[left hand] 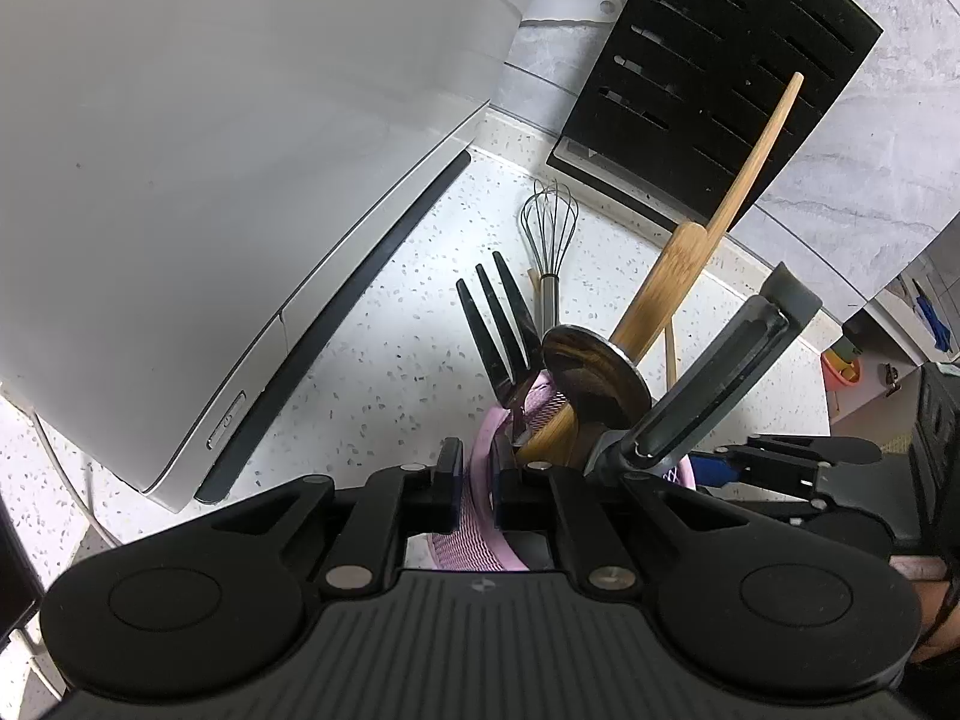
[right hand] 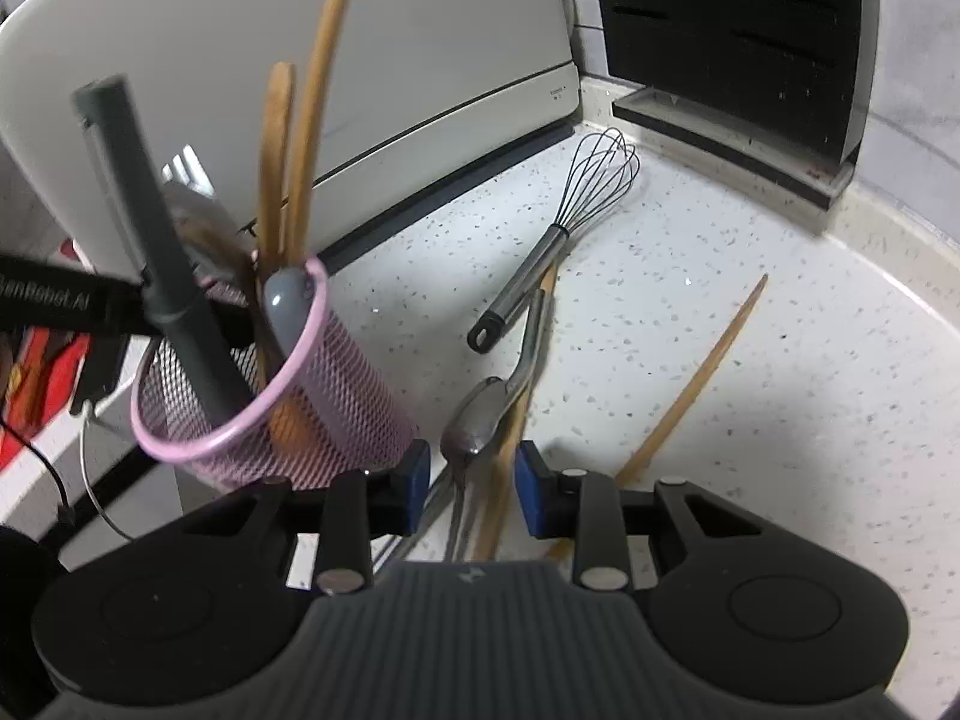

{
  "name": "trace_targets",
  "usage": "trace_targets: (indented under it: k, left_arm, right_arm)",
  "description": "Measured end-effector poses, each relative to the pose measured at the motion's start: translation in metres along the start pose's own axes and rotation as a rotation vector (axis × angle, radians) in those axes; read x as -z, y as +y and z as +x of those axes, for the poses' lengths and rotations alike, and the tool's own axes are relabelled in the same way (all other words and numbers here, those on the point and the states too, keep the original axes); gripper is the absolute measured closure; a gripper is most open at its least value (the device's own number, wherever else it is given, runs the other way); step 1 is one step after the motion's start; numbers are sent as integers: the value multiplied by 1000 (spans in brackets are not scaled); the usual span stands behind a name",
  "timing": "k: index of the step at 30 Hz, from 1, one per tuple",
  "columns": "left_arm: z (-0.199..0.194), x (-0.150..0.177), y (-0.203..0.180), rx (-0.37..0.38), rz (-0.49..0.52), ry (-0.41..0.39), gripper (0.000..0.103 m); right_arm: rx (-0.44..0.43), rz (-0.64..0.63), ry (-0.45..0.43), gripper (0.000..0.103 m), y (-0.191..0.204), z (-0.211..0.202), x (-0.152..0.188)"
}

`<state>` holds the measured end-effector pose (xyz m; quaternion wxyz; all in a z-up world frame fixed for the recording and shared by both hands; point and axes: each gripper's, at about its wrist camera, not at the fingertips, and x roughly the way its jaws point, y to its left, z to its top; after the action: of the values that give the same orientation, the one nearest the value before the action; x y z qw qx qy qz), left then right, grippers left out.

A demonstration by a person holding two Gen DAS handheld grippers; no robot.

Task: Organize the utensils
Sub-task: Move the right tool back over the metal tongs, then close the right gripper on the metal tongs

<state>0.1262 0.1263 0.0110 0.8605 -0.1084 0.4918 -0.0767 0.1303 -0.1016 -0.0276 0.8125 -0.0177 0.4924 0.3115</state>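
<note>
My left gripper (left hand: pixel 477 480) is shut on the rim wall of a pink mesh cup (left hand: pixel 474 540). The cup holds a black fork (left hand: pixel 495 312), a wooden ladle (left hand: pixel 594 372), a long wooden handle (left hand: pixel 720 210) and a grey-handled tool (left hand: pixel 720 378). In the right wrist view the cup (right hand: pixel 312 408) leans at the left. My right gripper (right hand: pixel 473 483) is low over the counter. Its jaws stand open around a metal spoon (right hand: pixel 480 420) and a wooden stick (right hand: pixel 510 438) lying side by side; the pads do not clearly press on them.
A wire whisk (right hand: pixel 558 228) lies on the speckled counter (right hand: pixel 780 420) beyond the spoon. A loose chopstick (right hand: pixel 696 378) lies to the right. A white appliance (right hand: pixel 420 60) stands behind the cup, and a black knife block (right hand: pixel 720 30) fills the back corner.
</note>
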Motion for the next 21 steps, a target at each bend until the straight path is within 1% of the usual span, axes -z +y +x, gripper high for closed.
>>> trace_targets:
  k: [5,8,12,13,15,17,19,21]
  left_arm:
    - [0,0,1,2,-1,0,92]
    - [0,0,1,5,-2,1,91]
    - [0,0,2,0,-3,3,90]
    - [0,0,2,0,-3,3,89]
    - [0,0,2,0,-4,4,89]
    - [1,0,2,-2,-2,3,89]
    - [1,0,1,-3,-2,3,89]
    - [1,0,1,-4,-2,3,89]
  right_arm:
    - [-29,50,18,73,-4,13,-7]
    - [-24,59,12,74,-5,17,-12]
    - [-30,60,10,83,-6,21,-17]
    - [-33,61,10,87,-6,22,-17]
    - [-41,60,20,90,-7,26,-17]
    - [-45,59,22,90,-7,28,-16]
    - [-59,75,20,95,-9,30,-17]
    - [-88,112,16,98,-13,30,-18]
